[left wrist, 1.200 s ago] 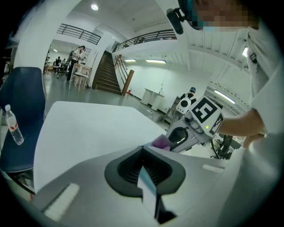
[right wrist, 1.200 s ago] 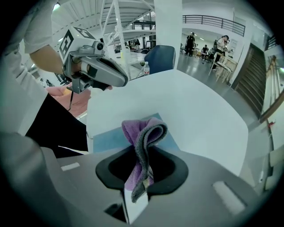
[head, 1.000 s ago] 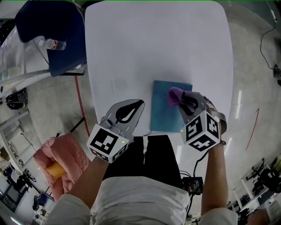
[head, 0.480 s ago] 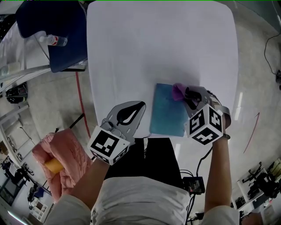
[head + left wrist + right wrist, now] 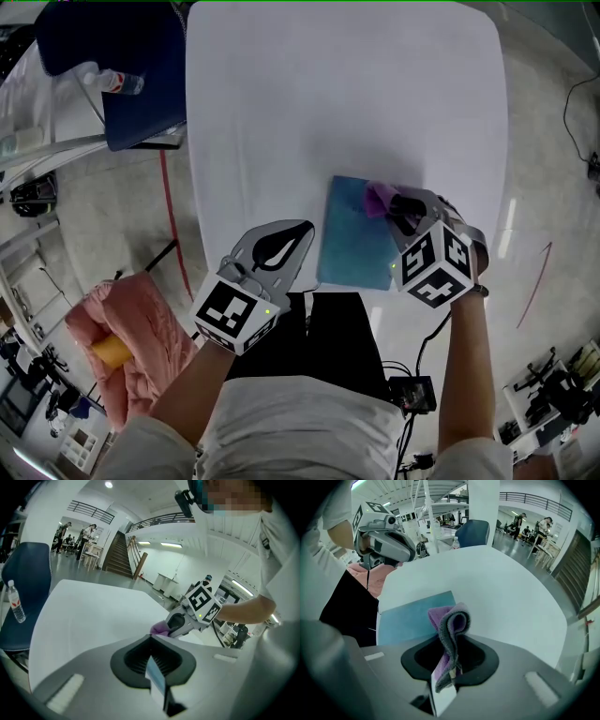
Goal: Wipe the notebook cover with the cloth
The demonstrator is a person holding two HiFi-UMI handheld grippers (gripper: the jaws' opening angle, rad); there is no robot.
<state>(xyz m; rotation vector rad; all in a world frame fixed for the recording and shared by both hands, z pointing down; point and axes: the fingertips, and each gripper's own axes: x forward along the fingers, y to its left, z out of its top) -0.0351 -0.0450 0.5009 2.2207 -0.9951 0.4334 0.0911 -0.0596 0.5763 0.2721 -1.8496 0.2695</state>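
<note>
A blue notebook [image 5: 352,239] lies flat near the front edge of the white table [image 5: 328,94]. My right gripper [image 5: 401,211] is shut on a folded purple cloth [image 5: 378,197], which rests on the notebook's far right part. In the right gripper view the cloth [image 5: 452,620] stands up between the jaws of the right gripper [image 5: 447,646], over the notebook [image 5: 408,618]. My left gripper [image 5: 284,246] hovers just left of the notebook, shut and holding nothing. From the left gripper [image 5: 151,641] I see the cloth [image 5: 160,629] and the right gripper [image 5: 180,623] beyond the shut jaws.
A dark blue chair [image 5: 103,42] with a water bottle [image 5: 117,84] on it stands left of the table. A pink bundle [image 5: 131,328] lies on the floor at the lower left. The person's body is close against the table's front edge.
My right gripper slid the cloth toward the notebook's far right corner, then back a little to the left. The left gripper has hardly shifted.
</note>
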